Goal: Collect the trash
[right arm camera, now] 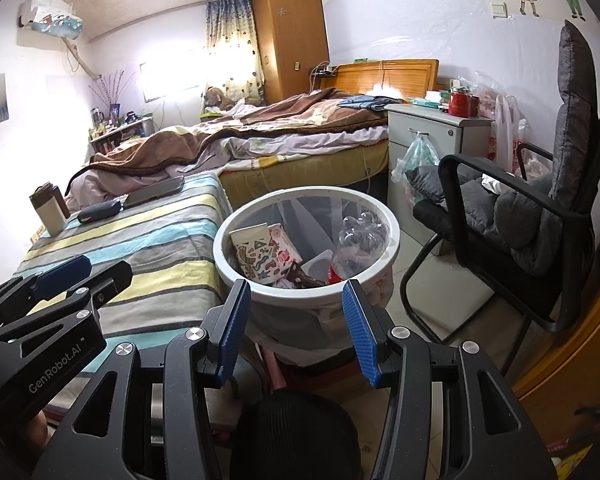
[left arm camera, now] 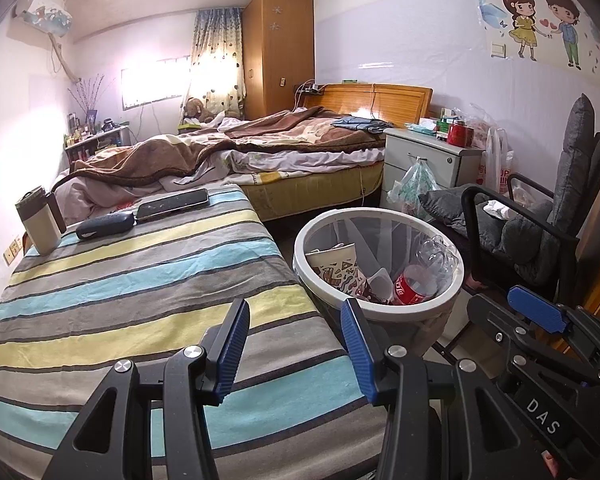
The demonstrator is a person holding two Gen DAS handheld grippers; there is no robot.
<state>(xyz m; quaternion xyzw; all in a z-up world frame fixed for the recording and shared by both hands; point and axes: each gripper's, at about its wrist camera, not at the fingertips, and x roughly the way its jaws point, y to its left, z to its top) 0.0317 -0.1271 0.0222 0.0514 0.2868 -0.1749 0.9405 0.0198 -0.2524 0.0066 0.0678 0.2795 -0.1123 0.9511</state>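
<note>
A: Where's the trash bin (right arm camera: pixel 306 216) from the grippers?

B: Straight ahead of the right gripper (right arm camera: pixel 296 312), off the striped table's (left arm camera: pixel 140 280) right edge; cups and bottle already inside.

A: Jaws?

B: Both apart, empty; left gripper (left arm camera: pixel 296 336) over the table's near right corner.

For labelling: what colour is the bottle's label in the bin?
Red with white lettering on the bottle; clearest in the left wrist view.
</note>
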